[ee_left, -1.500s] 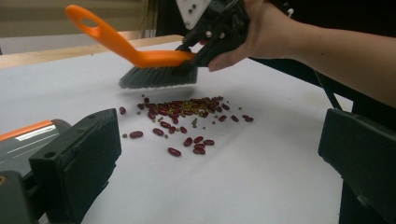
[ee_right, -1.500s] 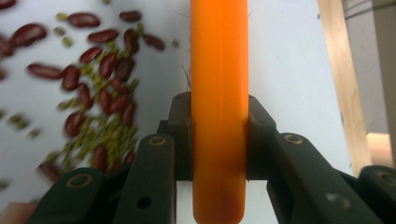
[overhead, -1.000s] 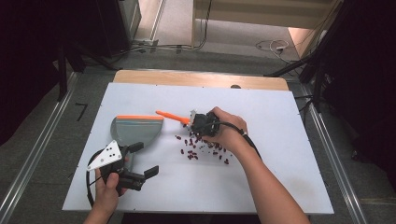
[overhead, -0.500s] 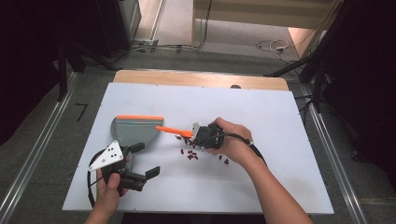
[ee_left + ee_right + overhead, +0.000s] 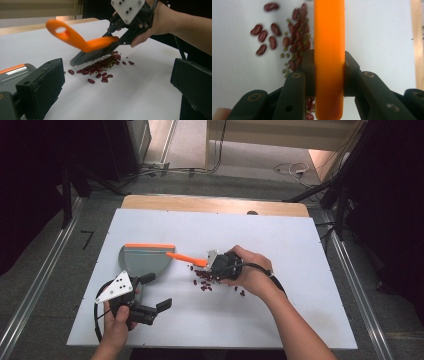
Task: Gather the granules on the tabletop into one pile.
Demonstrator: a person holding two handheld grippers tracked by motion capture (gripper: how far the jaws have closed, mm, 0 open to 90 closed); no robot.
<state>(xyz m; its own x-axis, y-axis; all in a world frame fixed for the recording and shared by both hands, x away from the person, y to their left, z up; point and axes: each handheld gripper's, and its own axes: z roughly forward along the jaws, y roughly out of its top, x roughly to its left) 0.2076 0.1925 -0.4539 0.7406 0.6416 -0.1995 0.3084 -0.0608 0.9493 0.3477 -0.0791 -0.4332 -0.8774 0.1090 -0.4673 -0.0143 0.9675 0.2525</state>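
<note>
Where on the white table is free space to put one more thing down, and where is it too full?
The white table is bare on its right half, beyond the right tongs, and along the far edge behind the grey dustpan with orange rim. It is crowded in the middle-left: the dustpan, the orange-handled brush, the scattered red beans and the left tongs.

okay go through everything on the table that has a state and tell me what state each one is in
Brush: clamped in the right gripper, bristles down at the beans.
Beans: loose pile on the table, a few strays.
Dustpan: flat on the table, no beans visible in it.
Left gripper: open, holding nothing.
</note>
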